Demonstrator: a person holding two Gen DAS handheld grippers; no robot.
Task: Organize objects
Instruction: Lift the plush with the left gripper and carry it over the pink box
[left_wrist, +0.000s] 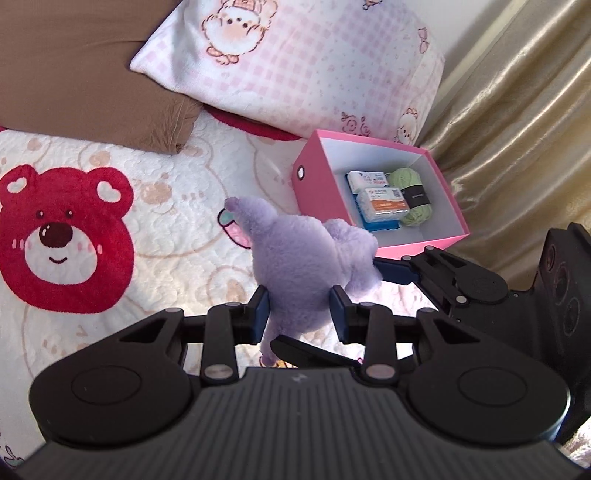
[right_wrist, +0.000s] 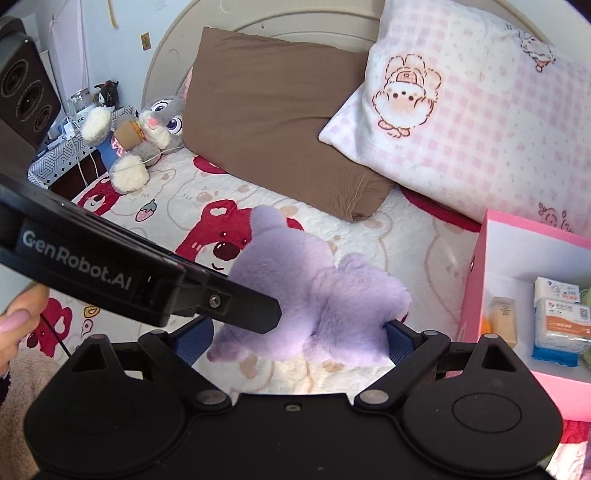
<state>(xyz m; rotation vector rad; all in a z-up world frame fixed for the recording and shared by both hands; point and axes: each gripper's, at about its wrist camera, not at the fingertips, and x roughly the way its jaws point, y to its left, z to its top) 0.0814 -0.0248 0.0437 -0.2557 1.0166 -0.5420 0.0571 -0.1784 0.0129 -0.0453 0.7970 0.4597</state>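
Some packets (left_wrist: 380, 201) and green yarn (left_wrist: 415, 195) were already lying in the pink box (left_wrist: 317, 177); the purple plush (left_wrist: 299, 258) was not yet in. It was held above the bed (left_wrist: 177, 229), just short of the box, by both tools. The left tool (left_wrist: 300, 314) was closed on its lower body, level and aimed toward the box. The right tool (right_wrist: 299, 334) was clamped across its other side from the right.

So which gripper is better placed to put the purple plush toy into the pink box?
Probably the right gripper: it sits on the side nearer the pink box. Both it and the left gripper close on the purple plush toy.
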